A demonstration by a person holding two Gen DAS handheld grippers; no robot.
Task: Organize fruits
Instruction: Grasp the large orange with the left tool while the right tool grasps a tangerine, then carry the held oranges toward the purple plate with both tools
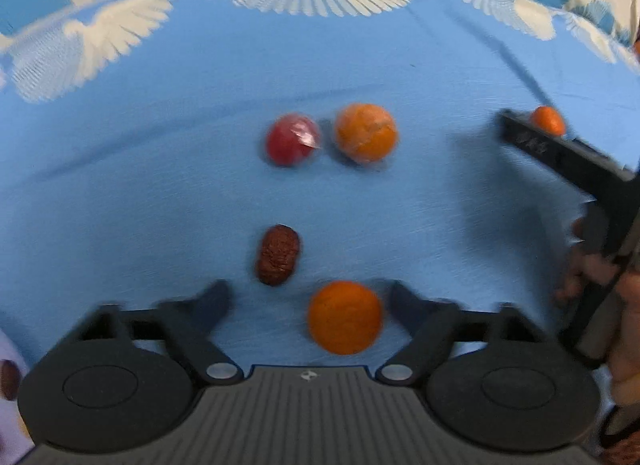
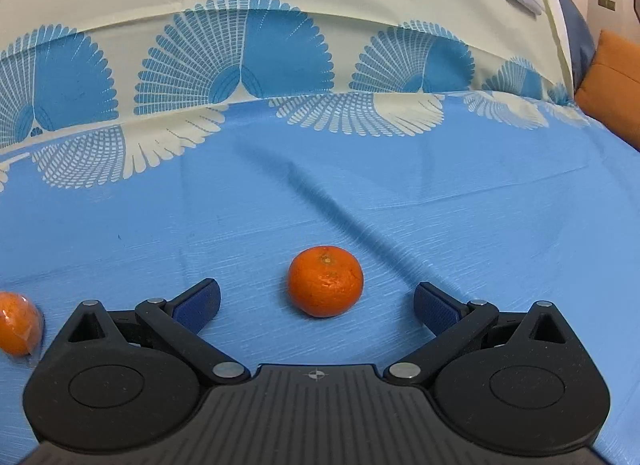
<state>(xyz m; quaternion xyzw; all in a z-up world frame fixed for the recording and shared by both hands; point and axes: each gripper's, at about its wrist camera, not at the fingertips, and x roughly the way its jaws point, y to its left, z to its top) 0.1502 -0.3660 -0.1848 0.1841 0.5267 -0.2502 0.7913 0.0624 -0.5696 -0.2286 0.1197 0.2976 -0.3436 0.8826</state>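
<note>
In the left wrist view my left gripper (image 1: 310,301) is open, and a bare mandarin (image 1: 345,317) lies between its fingertips, nearer the right one. A wrinkled dark red date (image 1: 277,254) lies just ahead. Farther on sit a red fruit in clear wrap (image 1: 293,139) and a wrapped orange (image 1: 365,132). The right gripper's finger (image 1: 560,153) shows at the right by another mandarin (image 1: 548,119). In the right wrist view my right gripper (image 2: 317,303) is open around that mandarin (image 2: 325,281), not touching it. The wrapped orange (image 2: 18,329) shows at far left.
Everything lies on a blue tablecloth (image 2: 440,193) with a cream fan-pattern border (image 2: 240,77) at the far side. An orange cushion (image 2: 612,85) sits at the right beyond the table. A white object with a dark fruit (image 1: 9,379) shows at the left edge.
</note>
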